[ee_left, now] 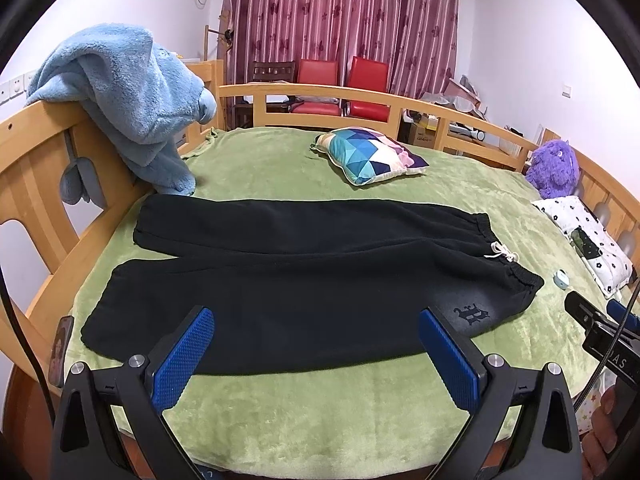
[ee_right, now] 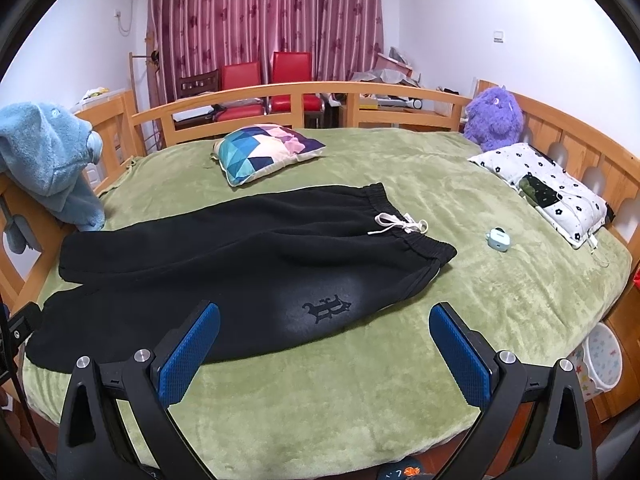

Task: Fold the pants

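Observation:
Black sweatpants [ee_left: 304, 280] lie flat across the green bed blanket [ee_left: 340, 412], legs spread to the left, waistband with a white drawstring [ee_left: 502, 254] to the right. They also show in the right wrist view [ee_right: 240, 272], with a dark logo [ee_right: 326, 306] on the near leg. My left gripper [ee_left: 316, 344] is open and empty, held above the near edge of the near leg. My right gripper [ee_right: 324, 344] is open and empty, near the hip part by the logo. The right gripper's tip shows at the right edge of the left wrist view [ee_left: 592, 312].
A colourful pillow [ee_right: 266, 152] lies beyond the pants. A small light-blue case [ee_right: 498, 238] and a white flowered pillow [ee_right: 544, 192] lie to the right, with a purple plush [ee_right: 494, 118]. A blue fleece [ee_left: 128, 96] hangs on the left wooden rail. A phone [ee_left: 60, 350] lies at the left bed edge.

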Demonstrator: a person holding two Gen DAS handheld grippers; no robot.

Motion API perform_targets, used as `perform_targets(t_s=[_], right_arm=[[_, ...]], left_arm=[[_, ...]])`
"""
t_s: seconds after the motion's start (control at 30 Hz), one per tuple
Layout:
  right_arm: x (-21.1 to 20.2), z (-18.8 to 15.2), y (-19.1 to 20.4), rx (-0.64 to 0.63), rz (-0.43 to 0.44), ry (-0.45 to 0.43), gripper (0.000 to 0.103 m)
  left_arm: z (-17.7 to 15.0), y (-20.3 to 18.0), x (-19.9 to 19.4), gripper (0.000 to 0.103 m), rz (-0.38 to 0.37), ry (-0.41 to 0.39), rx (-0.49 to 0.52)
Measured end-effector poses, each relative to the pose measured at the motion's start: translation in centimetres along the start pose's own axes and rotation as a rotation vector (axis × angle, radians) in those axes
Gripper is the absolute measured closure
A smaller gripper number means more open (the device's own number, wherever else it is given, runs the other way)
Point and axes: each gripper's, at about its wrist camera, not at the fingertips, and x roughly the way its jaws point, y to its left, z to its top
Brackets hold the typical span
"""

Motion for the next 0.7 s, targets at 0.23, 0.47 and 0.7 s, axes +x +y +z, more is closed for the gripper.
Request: perform_targets(t_s=[0.23,0.47,0.7], right_arm=[[-0.4,-0.1,0.5,-0.012,0.003,-0.009,0.000],[-0.7,-0.1,0.7,-0.015,0.010,-0.012,0.000],[-0.6,-0.1,1.3,-0.029,0.018,-0.006,0.000]], left_arm=[[0.3,0.1,-0.3,0.000,0.000,0.003,-0.005],[0.2,0.2,-0.4,0.000,0.003,0.004,-0.006],[0.6,0.2,-0.5,0.000,0.003,0.005,-0.009]])
